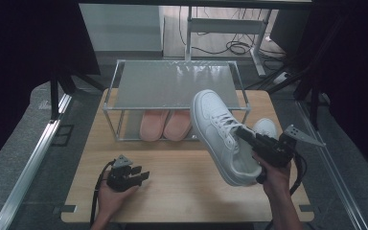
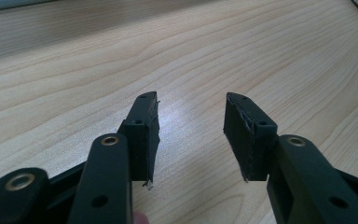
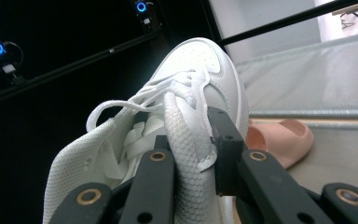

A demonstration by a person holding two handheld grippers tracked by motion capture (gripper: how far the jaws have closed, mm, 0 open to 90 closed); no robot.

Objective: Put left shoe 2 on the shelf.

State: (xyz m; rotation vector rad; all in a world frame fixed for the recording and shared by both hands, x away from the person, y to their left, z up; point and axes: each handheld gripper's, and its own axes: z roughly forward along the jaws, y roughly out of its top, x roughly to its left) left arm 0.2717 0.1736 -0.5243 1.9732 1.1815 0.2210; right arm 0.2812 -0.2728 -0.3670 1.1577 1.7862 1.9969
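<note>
White lace-up sneaker, mesh collar pinched in the right tongs.

The white sneaker is a low lace-up shoe with a perforated toe cap, a mesh-lined collar and loose white laces. It hangs clear above the wooden surface, tilted on its side, toe pointing toward the far rack, heel nearest the person, pinched at the side of its collar.
</note>
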